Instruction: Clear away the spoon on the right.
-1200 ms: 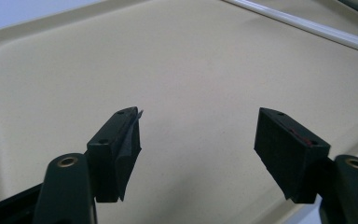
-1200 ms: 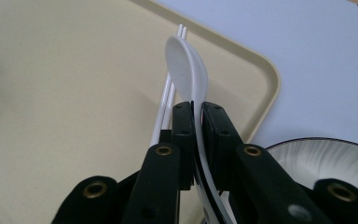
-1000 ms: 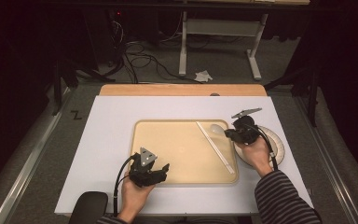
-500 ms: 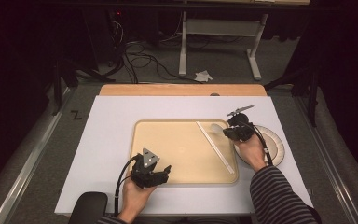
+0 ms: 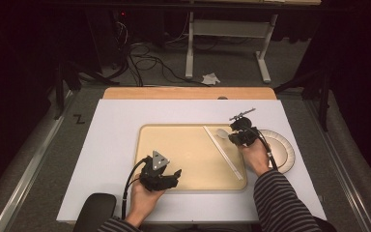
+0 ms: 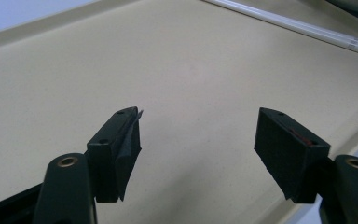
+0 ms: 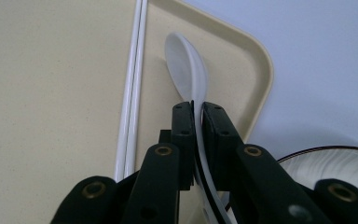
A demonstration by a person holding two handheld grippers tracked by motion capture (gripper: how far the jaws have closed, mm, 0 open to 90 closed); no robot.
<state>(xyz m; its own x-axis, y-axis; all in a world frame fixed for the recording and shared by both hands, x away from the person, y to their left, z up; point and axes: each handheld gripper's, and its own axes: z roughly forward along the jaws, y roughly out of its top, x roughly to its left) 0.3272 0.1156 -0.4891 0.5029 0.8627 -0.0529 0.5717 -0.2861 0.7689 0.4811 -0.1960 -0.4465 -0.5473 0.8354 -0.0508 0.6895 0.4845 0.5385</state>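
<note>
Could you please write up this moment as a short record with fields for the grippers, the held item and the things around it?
Right gripper: shut on the spoon, over the tray's far right corner
Left gripper: open, holding nothing, at the tray's near edge
Spoon: white, gripped by its handle, bowl pointing away
Chopsticks: white pair, lying side by side on the tray
Tray: beige, on the white mat
Plate: right of the tray

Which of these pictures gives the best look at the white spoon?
The right gripper view: the spoon sits close up, its handle pinched between the right gripper jaws, its bowl over the tray corner. The high view shows it small beside the chopsticks.
</note>
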